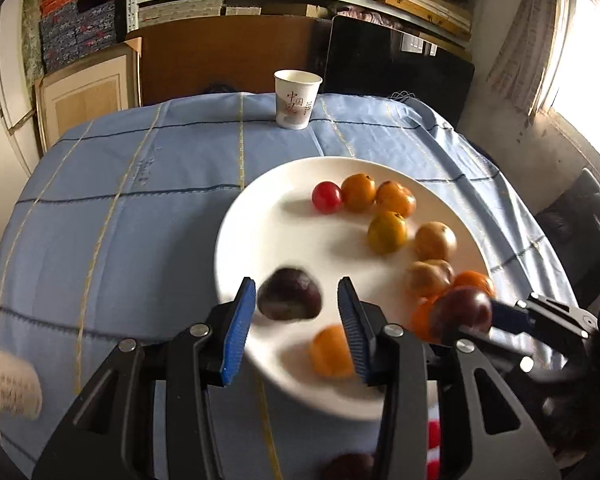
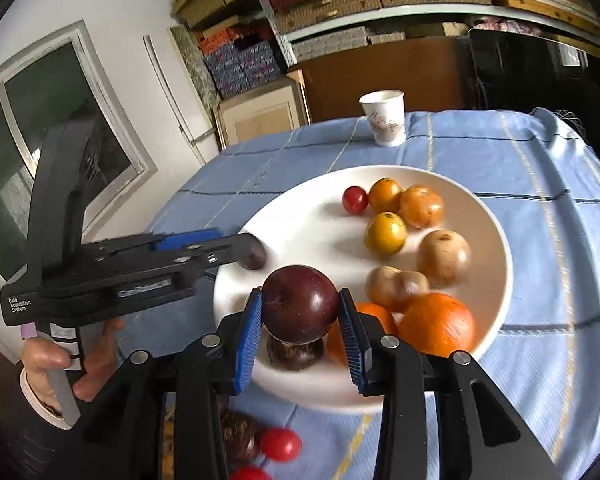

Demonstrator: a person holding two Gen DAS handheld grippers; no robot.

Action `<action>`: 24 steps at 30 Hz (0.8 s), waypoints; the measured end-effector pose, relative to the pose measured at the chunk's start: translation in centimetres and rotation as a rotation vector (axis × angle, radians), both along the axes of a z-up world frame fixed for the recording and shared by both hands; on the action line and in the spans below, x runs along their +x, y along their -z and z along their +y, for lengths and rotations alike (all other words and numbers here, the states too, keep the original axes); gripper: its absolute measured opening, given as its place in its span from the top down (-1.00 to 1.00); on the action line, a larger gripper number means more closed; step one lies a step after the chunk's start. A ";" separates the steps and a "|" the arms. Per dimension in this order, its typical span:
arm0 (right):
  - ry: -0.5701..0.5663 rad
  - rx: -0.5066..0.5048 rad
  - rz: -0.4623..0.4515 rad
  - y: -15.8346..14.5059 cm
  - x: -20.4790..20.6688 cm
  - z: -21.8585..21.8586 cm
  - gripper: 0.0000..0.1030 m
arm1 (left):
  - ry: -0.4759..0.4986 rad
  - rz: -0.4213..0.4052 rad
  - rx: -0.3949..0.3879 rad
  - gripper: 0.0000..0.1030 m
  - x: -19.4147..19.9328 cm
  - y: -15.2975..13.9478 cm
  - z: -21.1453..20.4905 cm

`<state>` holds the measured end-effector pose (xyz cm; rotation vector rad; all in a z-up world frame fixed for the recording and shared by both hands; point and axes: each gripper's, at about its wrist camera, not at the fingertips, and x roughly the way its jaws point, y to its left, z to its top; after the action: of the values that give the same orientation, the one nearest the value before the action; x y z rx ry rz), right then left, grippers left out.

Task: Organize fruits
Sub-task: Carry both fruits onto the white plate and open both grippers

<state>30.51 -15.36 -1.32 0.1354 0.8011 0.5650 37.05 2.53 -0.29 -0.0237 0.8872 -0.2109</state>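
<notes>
The left claw (image 1: 296, 304) pinches a dark wrinkled fruit (image 1: 290, 294) over the near left of the white plate (image 1: 260, 216) on the counter (image 1: 140, 184). To its right, the right claw (image 2: 300, 312) clamps a dark plum (image 2: 300, 304) above the plate's near edge, with oranges (image 2: 436, 322) just right of it.

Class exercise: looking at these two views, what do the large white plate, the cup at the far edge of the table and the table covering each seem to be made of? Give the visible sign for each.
White plate: probably glazed ceramic; smooth, glossy, with soft reflections and a thick rim.
Cup: likely paper; matte white, thin rolled lip, printed characters on its side.
Table covering: woven fabric, apparently cotton; light blue with stitched lines, wrinkles and folds draping over the edge.
</notes>
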 end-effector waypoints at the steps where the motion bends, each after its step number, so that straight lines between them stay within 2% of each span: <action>1: -0.004 -0.015 -0.001 0.1 0.2 0.3 0.23 | 0.000 0.006 -0.001 -0.01 0.3 0.3 -0.1; 2: -0.005 -0.018 -0.004 0.0 0.2 0.4 0.22 | -0.003 0.012 -0.005 -0.30 0.5 0.4 -0.1; 4: -0.016 0.011 -0.027 -0.7 -0.7 -0.1 0.07 | -0.021 0.000 -0.024 -0.60 -0.2 0.1 0.2; 6: -0.022 0.044 -0.065 -1.6 -2.1 -0.8 -0.04 | -0.031 -0.025 -0.074 -0.65 -2.0 -0.8 0.8; 8: -0.017 0.054 -0.104 -2.5 -3.6 -1.7 -0.16 | -0.046 -0.055 -0.099 -0.84 -4.0 -1.6 1.3; 13: 0.033 0.027 -0.199 -2.4 -8.6 -4.8 -0.31 | -0.099 -0.151 -0.113 -0.91 -10.9 -2.6 2.7; 15: 0.072 0.015 -0.165 -1.3 -10.2 -6.2 -0.33 | -0.162 -0.194 -0.109 -0.91 -13.8 -1.7 3.5; 17: 0.078 0.063 -0.124 -0.7 -11.0 -7.2 -0.33 | -0.233 -0.165 -0.092 -0.91 -15.4 -0.6 4.1; 19: 0.090 0.099 -0.073 0.2 -11.6 -7.8 -0.33 | -0.241 -0.148 -0.133 -0.91 -16.5 0.2 4.5; 21: 0.116 0.073 -0.045 0.7 -11.9 -7.8 -0.33 | -0.229 -0.100 -0.168 -0.91 -16.9 1.2 4.5; 24: 0.136 0.016 -0.066 1.2 -12.9 -7.5 -0.34 | -0.228 -0.095 -0.152 -0.91 -18.0 1.8 4.1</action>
<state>17.65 -22.89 -2.47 0.1833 0.7181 0.4453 19.09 6.64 -2.11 -0.2534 0.7652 -0.0653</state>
